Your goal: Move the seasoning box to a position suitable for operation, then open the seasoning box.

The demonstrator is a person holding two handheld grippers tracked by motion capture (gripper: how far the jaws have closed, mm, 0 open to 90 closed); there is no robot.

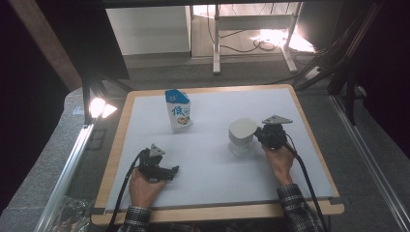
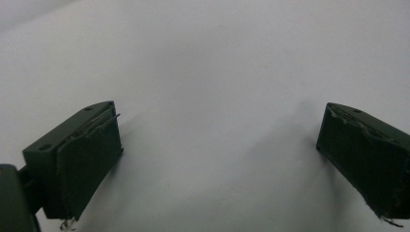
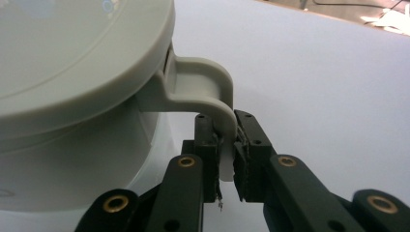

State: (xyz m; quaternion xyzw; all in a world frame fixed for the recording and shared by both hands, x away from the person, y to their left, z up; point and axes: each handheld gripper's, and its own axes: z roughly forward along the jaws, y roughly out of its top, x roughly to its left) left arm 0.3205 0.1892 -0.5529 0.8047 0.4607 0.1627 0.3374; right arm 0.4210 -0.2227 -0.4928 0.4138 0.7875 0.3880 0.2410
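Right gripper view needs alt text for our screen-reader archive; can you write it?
Two black jaws of the right gripper clamp the curved handle of a pale grey lidded plastic jug, which stands on a white table surface.

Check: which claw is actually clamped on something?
The right claw, shut on the white jug's handle. The left claw gapes open over bare table.

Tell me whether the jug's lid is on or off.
On. The pale lid sits flat over the jug, whose handle the right gripper clamps.
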